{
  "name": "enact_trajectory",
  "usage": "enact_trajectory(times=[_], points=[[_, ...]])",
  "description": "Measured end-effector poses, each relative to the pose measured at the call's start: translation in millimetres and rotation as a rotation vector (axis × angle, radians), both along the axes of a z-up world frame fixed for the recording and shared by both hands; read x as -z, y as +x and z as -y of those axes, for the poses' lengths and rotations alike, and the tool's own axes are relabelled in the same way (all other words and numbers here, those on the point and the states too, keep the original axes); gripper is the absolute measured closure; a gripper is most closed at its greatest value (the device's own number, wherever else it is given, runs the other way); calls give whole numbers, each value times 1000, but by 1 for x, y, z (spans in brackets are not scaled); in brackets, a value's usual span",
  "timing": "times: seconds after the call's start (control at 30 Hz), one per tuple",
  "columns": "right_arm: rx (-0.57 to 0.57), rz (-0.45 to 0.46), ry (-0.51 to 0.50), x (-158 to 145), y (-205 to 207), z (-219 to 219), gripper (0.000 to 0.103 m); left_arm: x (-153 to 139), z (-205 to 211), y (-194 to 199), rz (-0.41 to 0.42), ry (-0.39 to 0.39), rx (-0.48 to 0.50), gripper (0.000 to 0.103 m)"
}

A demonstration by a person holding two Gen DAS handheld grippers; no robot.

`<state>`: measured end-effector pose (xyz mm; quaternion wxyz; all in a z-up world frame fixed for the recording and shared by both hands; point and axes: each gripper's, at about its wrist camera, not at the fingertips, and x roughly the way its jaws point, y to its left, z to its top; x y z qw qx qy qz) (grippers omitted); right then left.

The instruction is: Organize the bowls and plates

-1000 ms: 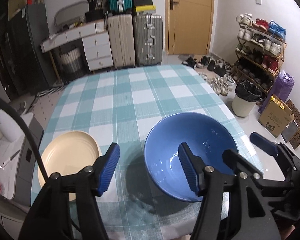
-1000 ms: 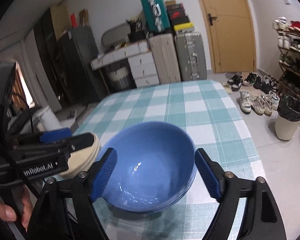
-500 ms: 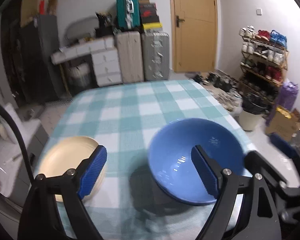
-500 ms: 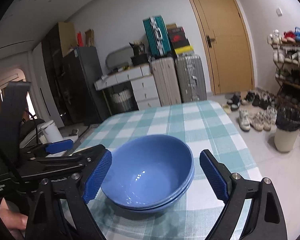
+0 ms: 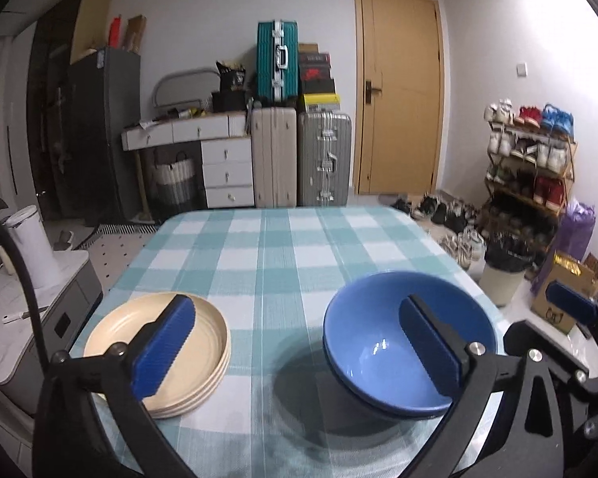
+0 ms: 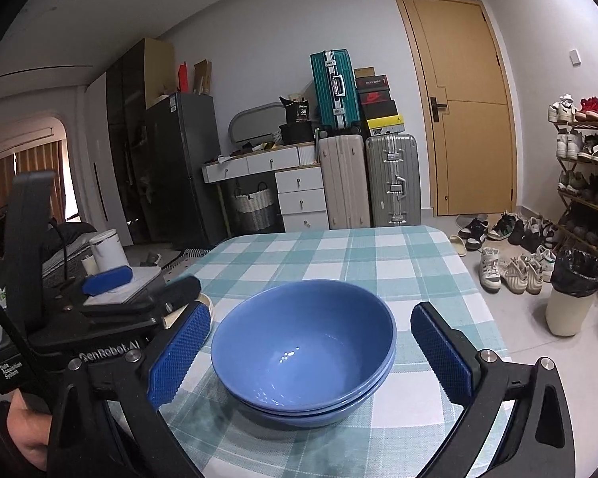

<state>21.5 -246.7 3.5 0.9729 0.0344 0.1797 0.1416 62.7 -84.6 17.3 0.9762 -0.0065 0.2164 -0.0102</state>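
Behind your table stands a crowded room: a tan door (image 6: 468, 103), a dark fridge (image 6: 179, 167), a white drawer desk (image 6: 283, 183), upright suitcases (image 6: 370, 179) with a teal case (image 6: 333, 87) on top, and a shoe rack (image 6: 590, 151) along the right wall with loose shoes (image 6: 510, 251) on the floor beside a lined bin (image 6: 570, 294).

Your table (image 5: 283, 247) wears a teal and white checked cloth and carries everything that matters. Near its front right corner sit the blue bowls (image 6: 303, 350), nested one inside another, upright on the cloth; from the right wrist view two rims show clearly. Near the front left edge, well apart from the bowls, lies the stack of cream plates (image 5: 203, 358), flat and neatly piled, with three rims showing.

Your left gripper (image 5: 295, 342) hangs over the bare cloth between the two stacks. Its jaws are opening and stand wide, one blue pad in front of the plates, the other in front of the bowls, with nothing between them.

Your right gripper (image 6: 311, 362) frames the bowls. Its jaws are opening too and stand wide; the bowls sit between the pads, but neither pad touches them.

At the lower left of the right wrist view, your hand (image 6: 24, 430) grips the left tool's handle.
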Motion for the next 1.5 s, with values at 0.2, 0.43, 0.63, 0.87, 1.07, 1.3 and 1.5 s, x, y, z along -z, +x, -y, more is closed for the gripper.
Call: enact_trajectory(times=[0.2, 0.43, 0.63, 0.87, 1.07, 1.3, 1.5], points=[[7, -31, 0, 2, 5, 1, 1, 9, 6, 18, -93, 29, -19, 0], [19, -62, 15, 6, 13, 5, 1, 18, 4, 29, -159, 6, -44, 0], [31, -74, 52, 8, 18, 14, 0, 17, 3, 19, -43, 37, -119, 0], [69, -125, 103, 12, 24, 27, 0, 17, 0, 26, -82, 12, -10, 0], [96, -157, 145, 15, 29, 38, 0, 20, 5, 40, -184, 65, -63, 0], [131, -217, 175, 18, 42, 51, 0, 25, 5, 49, -249, 67, -77, 0], [148, -388, 232, 34, 80, 74, 0, 28, -4, 68, -339, -39, -39, 0]])
